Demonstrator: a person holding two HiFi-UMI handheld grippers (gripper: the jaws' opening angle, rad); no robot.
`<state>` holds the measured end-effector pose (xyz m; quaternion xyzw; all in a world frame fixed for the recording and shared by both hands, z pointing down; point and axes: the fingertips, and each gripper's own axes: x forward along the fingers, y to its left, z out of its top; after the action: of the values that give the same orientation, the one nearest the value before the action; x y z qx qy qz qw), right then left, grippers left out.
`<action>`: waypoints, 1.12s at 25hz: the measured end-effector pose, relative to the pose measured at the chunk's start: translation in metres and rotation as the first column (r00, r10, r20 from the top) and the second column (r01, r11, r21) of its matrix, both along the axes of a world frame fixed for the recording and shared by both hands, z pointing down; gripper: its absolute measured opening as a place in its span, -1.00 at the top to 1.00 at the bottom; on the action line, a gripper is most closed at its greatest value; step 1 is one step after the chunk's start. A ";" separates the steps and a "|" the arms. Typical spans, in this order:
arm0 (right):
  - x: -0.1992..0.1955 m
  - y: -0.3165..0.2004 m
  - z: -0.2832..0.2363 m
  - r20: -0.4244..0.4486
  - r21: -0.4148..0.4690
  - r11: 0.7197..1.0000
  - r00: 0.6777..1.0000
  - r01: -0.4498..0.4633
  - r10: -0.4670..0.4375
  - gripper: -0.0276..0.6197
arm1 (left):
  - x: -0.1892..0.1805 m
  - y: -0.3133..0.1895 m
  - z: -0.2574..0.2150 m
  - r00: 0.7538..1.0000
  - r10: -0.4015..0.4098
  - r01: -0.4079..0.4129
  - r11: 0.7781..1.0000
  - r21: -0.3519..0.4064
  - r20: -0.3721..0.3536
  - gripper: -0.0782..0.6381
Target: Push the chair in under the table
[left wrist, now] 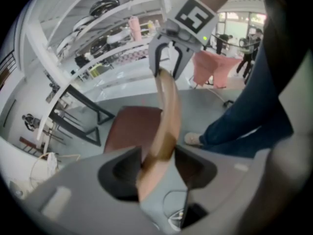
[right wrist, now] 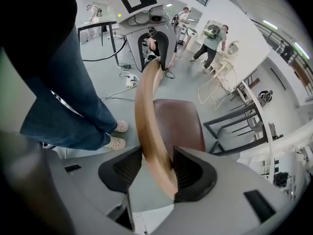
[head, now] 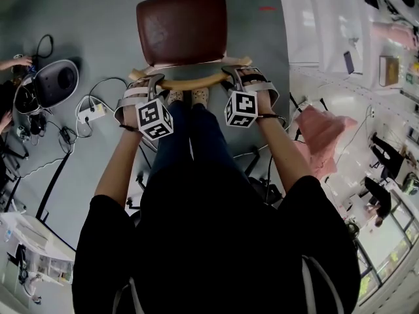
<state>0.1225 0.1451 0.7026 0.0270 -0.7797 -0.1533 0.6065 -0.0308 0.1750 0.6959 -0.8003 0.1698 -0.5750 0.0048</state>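
Grippers are both pointing steeply down onto brown-cushioned wooden chair [head: 181,28]. Chair is standing out on grey floor [head: 105,18], apart from white table [head: 314,18] at head view's right and not under it. Left gripper [left wrist: 157,166] is clenching curved light-wood backrest rail [head: 190,81] near its left end, rail filling the gap and both pads touching it. Right gripper [right wrist: 155,169] is grasping same rail near its right end, pads pressing on either side. Blue-jeaned legs [head: 190,142] of the person are standing just behind the rail, between the two grippers.
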 end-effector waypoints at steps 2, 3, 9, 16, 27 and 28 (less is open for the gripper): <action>0.000 -0.001 0.001 -0.011 0.002 1.000 1.000 0.014 -0.014 0.37 | -0.001 0.000 0.004 0.999 0.029 -0.029 1.000 0.003 0.024 0.18; -0.001 -0.001 0.001 -0.014 0.000 1.000 1.000 0.016 -0.016 0.37 | -0.002 0.000 0.004 0.999 0.033 -0.033 0.999 0.000 0.019 0.18; -0.010 -0.005 0.000 -0.013 -0.016 1.000 1.000 -0.025 0.024 0.37 | -0.013 -0.008 0.005 1.000 0.006 -0.006 1.000 -0.022 -0.011 0.15; -0.024 -0.015 0.001 -0.025 -0.008 0.997 0.996 -0.082 0.082 0.37 | -0.030 -0.027 0.006 1.000 -0.002 0.002 1.000 -0.021 0.005 0.12; -0.029 -0.053 0.004 -0.075 0.004 0.986 0.983 -0.168 0.167 0.35 | -0.036 -0.069 0.009 1.000 0.022 -0.022 1.000 -0.007 -0.014 0.11; -0.029 -0.057 0.005 -0.078 0.004 0.985 0.982 -0.170 0.170 0.35 | -0.036 -0.074 0.009 1.000 0.021 -0.021 1.000 -0.006 -0.014 0.11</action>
<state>0.0938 0.0878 0.7072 0.0864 -0.7504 -0.1007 0.6476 -0.0664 0.1014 0.7050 -0.8060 0.1596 -0.5699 0.0073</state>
